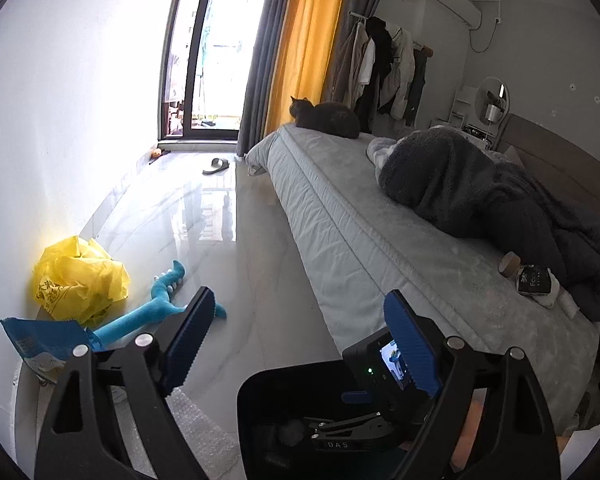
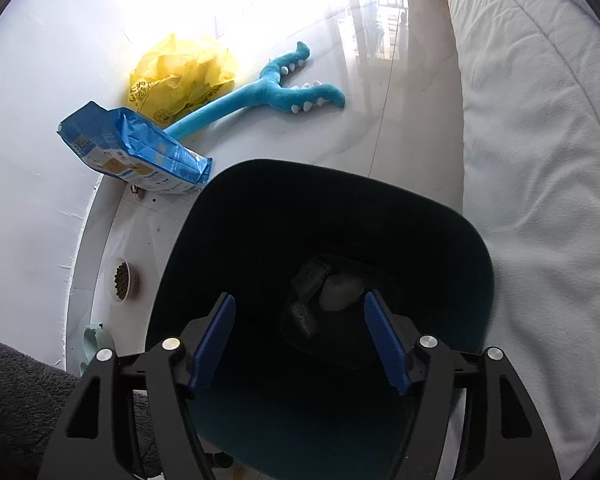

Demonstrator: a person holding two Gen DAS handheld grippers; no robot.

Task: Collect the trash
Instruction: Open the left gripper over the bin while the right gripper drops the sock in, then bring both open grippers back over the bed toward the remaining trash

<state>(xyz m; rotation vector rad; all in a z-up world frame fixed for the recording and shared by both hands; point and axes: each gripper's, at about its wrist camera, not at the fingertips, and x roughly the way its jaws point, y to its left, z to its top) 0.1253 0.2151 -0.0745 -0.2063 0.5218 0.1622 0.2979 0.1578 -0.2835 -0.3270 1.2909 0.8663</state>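
Dark cat (image 1: 326,119) on bed (image 1: 380,240), blue plush toy (image 2: 268,92), kibble bowl (image 2: 122,280), slipper (image 1: 216,165)

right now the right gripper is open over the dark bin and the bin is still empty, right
Not quite. The right gripper is open over the dark bin, but the bin isn't empty: the right wrist view shows a few crumpled pieces of trash at its bottom.

Trash bin (image 2: 260,216): near rim cut off by frame; contents (image 2: 324,292) dim, unidentifiable. Blue bag (image 1: 40,340): partly behind left fingers (image 1: 190,336).
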